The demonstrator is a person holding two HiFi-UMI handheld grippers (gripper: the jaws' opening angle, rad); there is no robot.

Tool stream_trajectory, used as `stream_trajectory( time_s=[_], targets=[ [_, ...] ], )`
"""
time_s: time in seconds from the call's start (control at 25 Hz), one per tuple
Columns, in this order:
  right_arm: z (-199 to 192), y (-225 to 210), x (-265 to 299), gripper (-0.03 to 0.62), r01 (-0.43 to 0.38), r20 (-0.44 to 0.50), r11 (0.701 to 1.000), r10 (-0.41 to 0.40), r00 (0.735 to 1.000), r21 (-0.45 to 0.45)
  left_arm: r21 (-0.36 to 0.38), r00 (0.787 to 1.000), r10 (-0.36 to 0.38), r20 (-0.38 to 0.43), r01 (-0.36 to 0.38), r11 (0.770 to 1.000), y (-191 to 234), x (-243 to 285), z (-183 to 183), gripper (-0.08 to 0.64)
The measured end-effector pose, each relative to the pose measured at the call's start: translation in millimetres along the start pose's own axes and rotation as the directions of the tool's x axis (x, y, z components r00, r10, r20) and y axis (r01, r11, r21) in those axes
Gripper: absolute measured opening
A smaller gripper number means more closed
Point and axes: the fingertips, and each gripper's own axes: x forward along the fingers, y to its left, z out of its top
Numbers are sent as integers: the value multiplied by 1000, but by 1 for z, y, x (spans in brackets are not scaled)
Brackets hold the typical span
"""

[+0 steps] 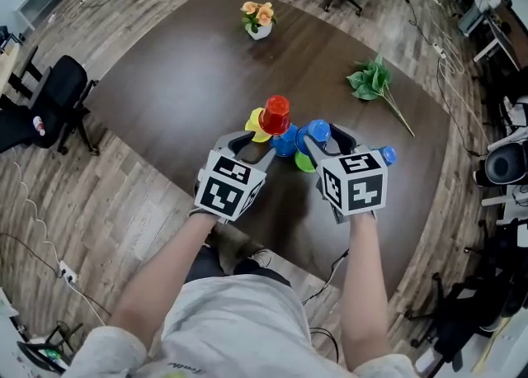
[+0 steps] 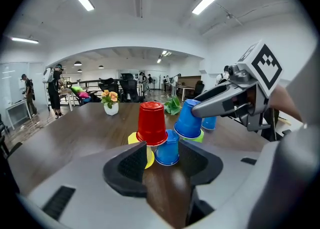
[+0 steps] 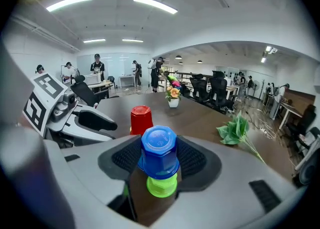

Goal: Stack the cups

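Note:
Upturned plastic cups cluster on the dark table (image 1: 165, 96). A red cup (image 1: 275, 115) (image 2: 152, 123) rests on top of a yellow cup (image 1: 252, 125) (image 2: 146, 152) and a blue cup (image 1: 285, 144) (image 2: 167, 150). My left gripper (image 1: 252, 142) (image 2: 162, 165) is open just short of them, and that blue cup stands at its fingertips, untouched. My right gripper (image 1: 318, 139) (image 3: 159, 160) is shut on a second blue cup (image 1: 318, 131) (image 3: 159, 152), held tilted over a green cup (image 1: 304, 163) (image 3: 161, 185). A third blue cup (image 1: 386, 154) (image 2: 210, 122) stands apart to the right.
A small pot of orange flowers (image 1: 259, 19) stands at the table's far side, and a leafy green sprig (image 1: 375, 81) lies at the right. Black office chairs (image 1: 58, 92) stand around the table on the wood floor. The near table edge runs just below the grippers.

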Motion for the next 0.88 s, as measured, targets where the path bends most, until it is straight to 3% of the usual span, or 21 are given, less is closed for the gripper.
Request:
stream_trajectory(
  time_s=[0.48, 0.88],
  targets=[
    [4, 7, 14, 225, 0, -6, 1000, 0, 1000, -7, -22, 1000, 15, -1, -15, 1000, 11, -8, -8, 195],
    [8, 5, 0, 225, 28, 52, 999, -29, 998, 24, 16, 999, -41, -9, 41, 999, -14, -7, -7, 195]
  ],
)
